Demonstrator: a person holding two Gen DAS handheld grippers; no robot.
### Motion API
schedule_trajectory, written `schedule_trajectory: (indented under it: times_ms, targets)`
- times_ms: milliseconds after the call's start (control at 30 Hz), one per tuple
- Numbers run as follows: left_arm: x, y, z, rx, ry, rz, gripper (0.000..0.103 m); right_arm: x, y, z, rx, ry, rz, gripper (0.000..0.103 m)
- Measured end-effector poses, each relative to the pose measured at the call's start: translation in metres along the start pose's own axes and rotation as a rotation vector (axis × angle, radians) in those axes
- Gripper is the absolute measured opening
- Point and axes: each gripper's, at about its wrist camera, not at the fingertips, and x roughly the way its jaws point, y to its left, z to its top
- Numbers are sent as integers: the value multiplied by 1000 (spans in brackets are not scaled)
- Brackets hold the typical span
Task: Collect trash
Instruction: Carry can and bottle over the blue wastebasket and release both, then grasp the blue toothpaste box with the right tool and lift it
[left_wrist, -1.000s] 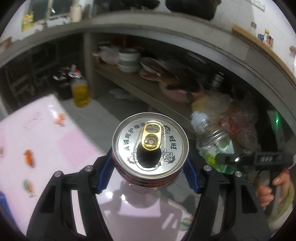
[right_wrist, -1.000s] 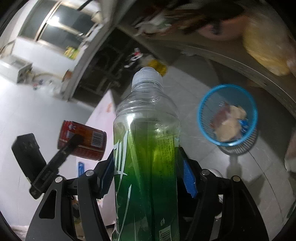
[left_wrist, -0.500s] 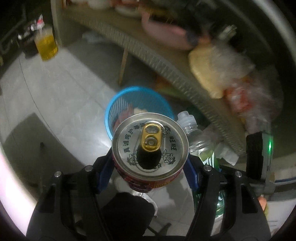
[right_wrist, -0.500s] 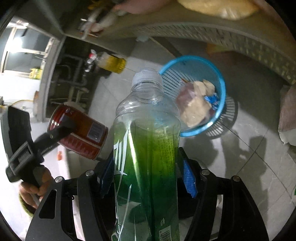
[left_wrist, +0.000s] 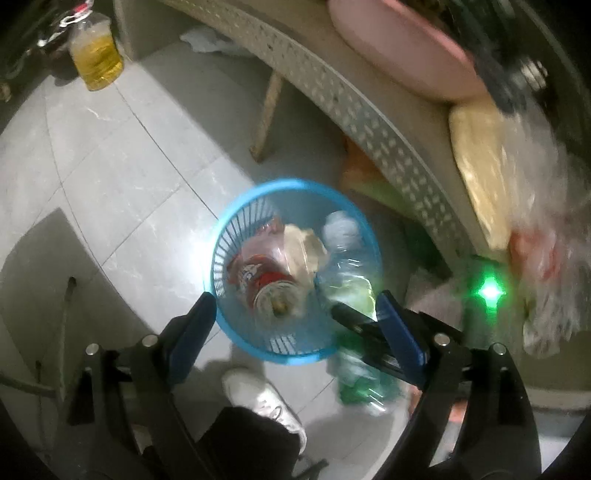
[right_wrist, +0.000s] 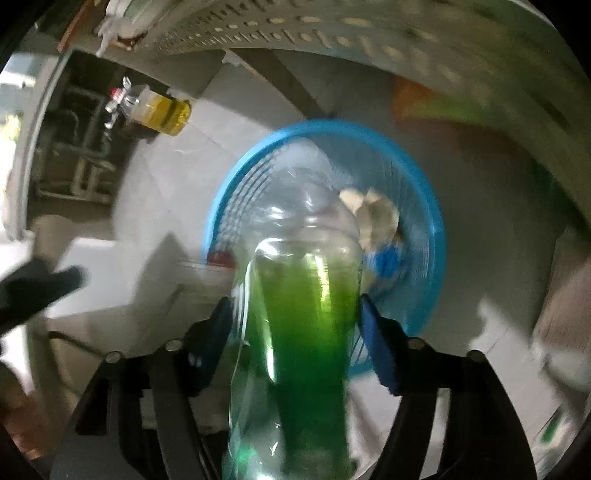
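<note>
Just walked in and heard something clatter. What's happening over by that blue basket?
A person is binning trash with two hand-held grippers. The left hand-held gripper is opening with nothing between its fingers; a red can lies in the blue basket. The right hand-held gripper is opening too, with a green bottle between its fingers, cap end pointing into the basket.
</note>
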Motion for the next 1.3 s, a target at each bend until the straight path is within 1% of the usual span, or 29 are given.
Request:
schedule_trajectory:
  times_ms: [33, 133, 167, 233, 300, 367, 433, 533, 633, 767, 800, 867, 900, 933, 1033, 1100, 1133, 1233, 1300]
  targets:
    - [-7, 2, -1, -15, -14, -12, 84, 7, 4, 5, -26, -15, -38, 69]
    - [-28, 4, -6, -12, -59, -22, 84, 11, 13, 7, -84, -58, -81, 69]
    - [-36, 5, -8, -1, -75, -16, 84, 7, 19, 2, -105, -97, -98, 69]
    - [-58, 8, -18, 25, -120, -6, 84, -2, 23, -5, -122, -145, -146, 69]
    - [-83, 11, -32, 45, -166, 4, 84, -15, 24, -16, -127, -199, -176, 69]
    - [-103, 17, -41, 60, -196, -4, 84, -30, 24, -30, -125, -247, -207, 69]
    - [-130, 25, -57, 73, -242, -11, 84, -47, 25, -44, -121, -286, -231, 69]
    - [-168, 38, -86, 85, -321, 3, 84, -71, 30, -68, -148, -329, -262, 69]
    - [-200, 58, -123, 57, -384, 0, 84, -95, 39, -87, -190, -355, -267, 69]
    - [-234, 93, -186, 1, -451, 36, 84, -121, 63, -103, -244, -363, -195, 69]
    - [-243, 105, -207, -23, -472, 52, 84, -128, 70, -107, -258, -362, -169, 70]
    - [-254, 122, -239, -61, -504, 97, 84, -141, 92, -112, -301, -353, -96, 74]
    - [-263, 135, -260, -90, -525, 129, 84, -146, 101, -115, -318, -350, -73, 74]
    - [-266, 143, -273, -111, -535, 150, 84, -150, 111, -115, -339, -343, -46, 74]
    - [-290, 178, -326, -222, -583, 225, 84, -162, 159, -120, -426, -330, 43, 74]
    - [-304, 195, -350, -279, -619, 258, 84, -168, 196, -126, -498, -314, 109, 74]
    - [-313, 206, -365, -317, -643, 287, 84, -170, 219, -131, -547, -300, 143, 74]
    - [-331, 230, -395, -376, -692, 357, 84, -172, 269, -150, -643, -279, 208, 74]
    - [-338, 245, -408, -414, -704, 406, 84, -165, 309, -165, -713, -221, 297, 74]
